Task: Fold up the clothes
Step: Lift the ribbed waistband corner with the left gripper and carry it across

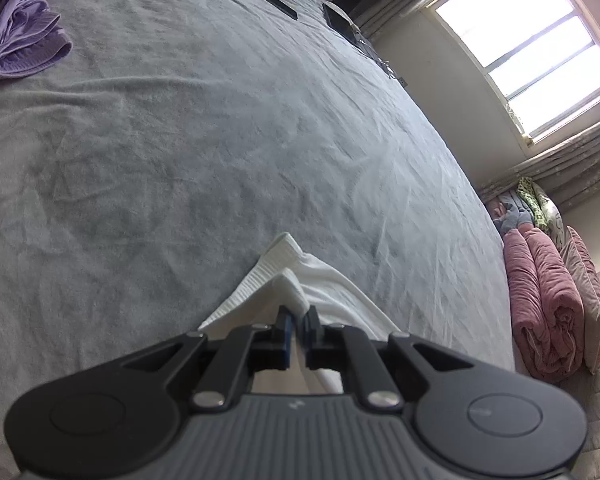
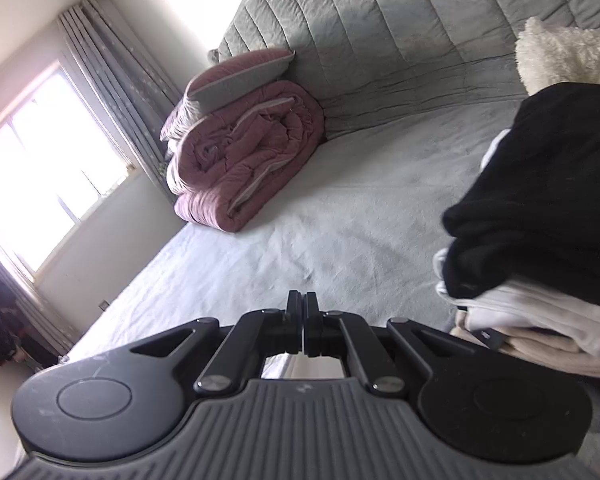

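The left tool (image 1: 296,316) pinches a corner of the white cloth (image 1: 324,280) to lift it off the bed (image 1: 220,140), far from the purple clothes (image 1: 20,40), while the right tool (image 2: 303,312) is closed on nothing near the stack (image 2: 540,240).

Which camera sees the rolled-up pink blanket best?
The right wrist view. There the pink blanket lies large and whole on the bed, its rolled end facing the camera, with a pillow on top. In the left wrist view it sits squeezed at the right edge, smaller and distorted.
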Available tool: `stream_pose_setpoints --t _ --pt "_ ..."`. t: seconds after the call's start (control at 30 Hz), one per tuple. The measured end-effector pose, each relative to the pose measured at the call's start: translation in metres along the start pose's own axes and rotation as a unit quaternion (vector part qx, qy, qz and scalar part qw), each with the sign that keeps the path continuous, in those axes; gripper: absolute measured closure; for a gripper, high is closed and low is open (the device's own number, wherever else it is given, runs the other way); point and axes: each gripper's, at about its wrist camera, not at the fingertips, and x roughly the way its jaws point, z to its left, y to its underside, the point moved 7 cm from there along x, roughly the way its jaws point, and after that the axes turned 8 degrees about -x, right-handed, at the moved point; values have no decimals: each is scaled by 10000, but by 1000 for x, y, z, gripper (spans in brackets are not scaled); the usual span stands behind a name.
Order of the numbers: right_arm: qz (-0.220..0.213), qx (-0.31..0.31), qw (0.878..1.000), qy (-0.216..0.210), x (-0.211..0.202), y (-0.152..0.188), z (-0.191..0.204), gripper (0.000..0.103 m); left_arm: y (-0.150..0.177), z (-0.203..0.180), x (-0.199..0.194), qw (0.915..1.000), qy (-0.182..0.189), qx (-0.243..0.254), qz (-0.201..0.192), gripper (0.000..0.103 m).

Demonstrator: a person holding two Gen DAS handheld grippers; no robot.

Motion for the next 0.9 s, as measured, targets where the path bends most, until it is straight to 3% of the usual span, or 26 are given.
stream_pose_setpoints --t 0.9 --pt "863 -845 9910 584 136 12 46 102 -39 -34 78 9990 -346 -294 -6 98"
